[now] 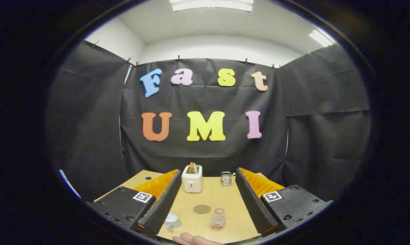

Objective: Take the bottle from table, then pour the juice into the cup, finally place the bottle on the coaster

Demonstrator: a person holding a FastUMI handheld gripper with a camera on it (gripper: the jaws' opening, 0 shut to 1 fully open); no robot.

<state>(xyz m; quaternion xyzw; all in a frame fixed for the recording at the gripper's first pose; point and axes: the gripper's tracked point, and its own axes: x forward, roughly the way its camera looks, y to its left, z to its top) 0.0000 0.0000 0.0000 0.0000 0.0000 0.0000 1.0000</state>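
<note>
Looking forward along the gripper [205,204] w/ its two fingers [164,200] spread wide apart, released, gripping nothing. Hovering above a light wooden table [208,199], fingers angling out to left & right w/ black ribbed pads facing inward and orange backing behind.

Sitting between the fingers, close in: a small clear bottle [218,219] standing upright, amber juice in its lower part, slightly right of centre, touching neither finger. Just ahead of it & a bit left: a flat round grey-brown coaster [202,209], apart from the bottle. Near the left finger's base: a pale cup [171,221], just beside the pad; contact cannot be told.

Farther ahead, beyond the coaster: a cream toaster [192,178] w/ something brown poking from its slot. To its right, near the right finger's tip: a small metal wire rack [226,178].

Showing at the nearest table edge, below the bottle: part of a person's hand [196,240], resting low btwn the finger bases.
</note>
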